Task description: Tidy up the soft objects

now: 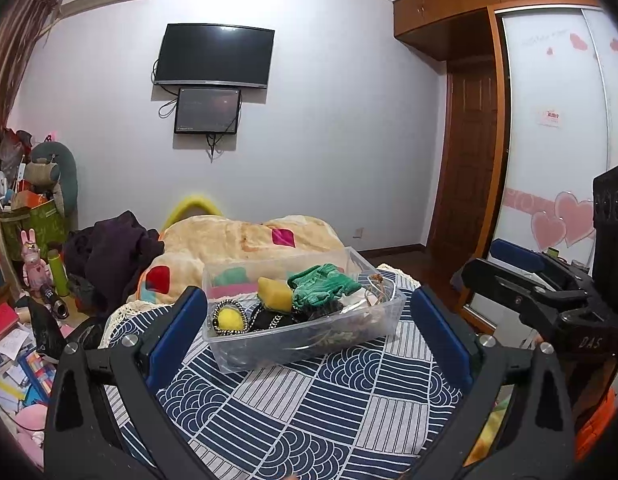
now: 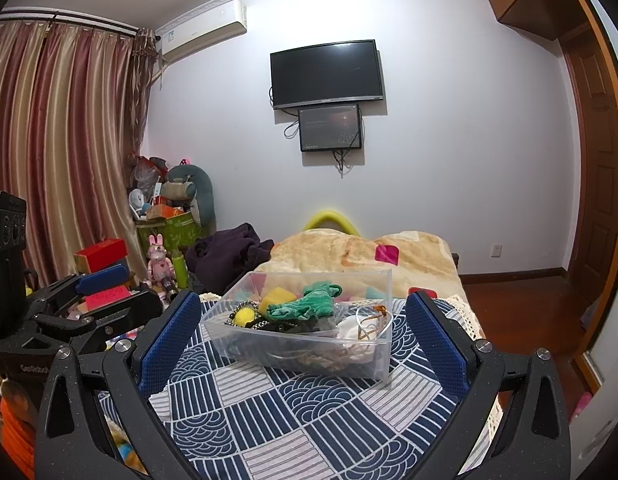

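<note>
left gripper [image 1: 309, 336]: hovering over the bed, jaws standing spread wide, holding nothing; blue pads [image 1: 177, 332] flanking the bin in its own view.
right gripper [image 2: 303, 344]: also hovering, jaws spread wide, nothing between them; sitting just right of the left gripper, both pointing the same way.
clear plastic bin [image 1: 383, 314]: sitting on the bed straight ahead of both grippers, centred between each pair of fingers, not touching either.
green knit cloth [image 1: 323, 286]: lying on top of the pile inside the bin, toward the far side from the grippers.
yellow sponge block [image 1: 273, 294]: leaning inside the bin, just left of the green cloth.
yellow ball with dark beaded trim [image 1: 229, 318]: lying at the near-left corner of the bin.
white item with brown cord [image 2: 365, 326]: lying at the right end of the bin; can't tell what it is.
blue patterned bedcover [image 1: 309, 412]: running under the bin and beneath both grippers.
beige blanket [image 1: 237, 240]: bunching up beyond the bin.
TV [image 2: 327, 74]: hanging on the wall, far ahead.
</note>
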The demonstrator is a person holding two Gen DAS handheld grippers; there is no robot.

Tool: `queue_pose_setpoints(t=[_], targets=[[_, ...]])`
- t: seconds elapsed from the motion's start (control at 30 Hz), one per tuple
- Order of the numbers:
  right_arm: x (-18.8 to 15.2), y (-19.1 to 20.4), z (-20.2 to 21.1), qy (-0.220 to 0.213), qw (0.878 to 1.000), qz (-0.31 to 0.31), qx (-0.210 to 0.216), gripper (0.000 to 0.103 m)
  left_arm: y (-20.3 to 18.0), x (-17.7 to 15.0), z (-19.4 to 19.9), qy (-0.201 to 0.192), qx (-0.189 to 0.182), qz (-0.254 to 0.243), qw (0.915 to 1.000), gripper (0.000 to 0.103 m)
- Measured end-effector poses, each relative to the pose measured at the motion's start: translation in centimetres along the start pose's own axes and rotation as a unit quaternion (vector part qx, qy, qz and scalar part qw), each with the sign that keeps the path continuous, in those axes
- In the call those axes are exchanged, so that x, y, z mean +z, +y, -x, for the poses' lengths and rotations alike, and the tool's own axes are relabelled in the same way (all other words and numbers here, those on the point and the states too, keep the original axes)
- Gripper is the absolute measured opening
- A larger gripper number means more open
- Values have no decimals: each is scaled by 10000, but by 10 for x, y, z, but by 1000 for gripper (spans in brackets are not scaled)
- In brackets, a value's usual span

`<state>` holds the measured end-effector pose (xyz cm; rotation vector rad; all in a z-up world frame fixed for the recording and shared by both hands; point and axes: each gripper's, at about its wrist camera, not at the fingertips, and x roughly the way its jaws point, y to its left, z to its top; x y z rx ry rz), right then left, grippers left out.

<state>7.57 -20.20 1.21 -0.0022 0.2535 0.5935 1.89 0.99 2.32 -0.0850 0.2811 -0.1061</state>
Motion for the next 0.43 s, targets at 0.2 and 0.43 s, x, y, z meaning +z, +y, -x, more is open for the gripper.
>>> queue_pose_setpoints(t=[0.2, 0.43], targets=[[-2, 0, -1, 43, 10000, 10, 5, 102, 0, 0, 0, 16, 22, 10, 10000, 103], [-3, 1, -4, 78, 10000, 11, 11, 102, 2, 0, 0, 44, 8, 53, 10000, 103]])
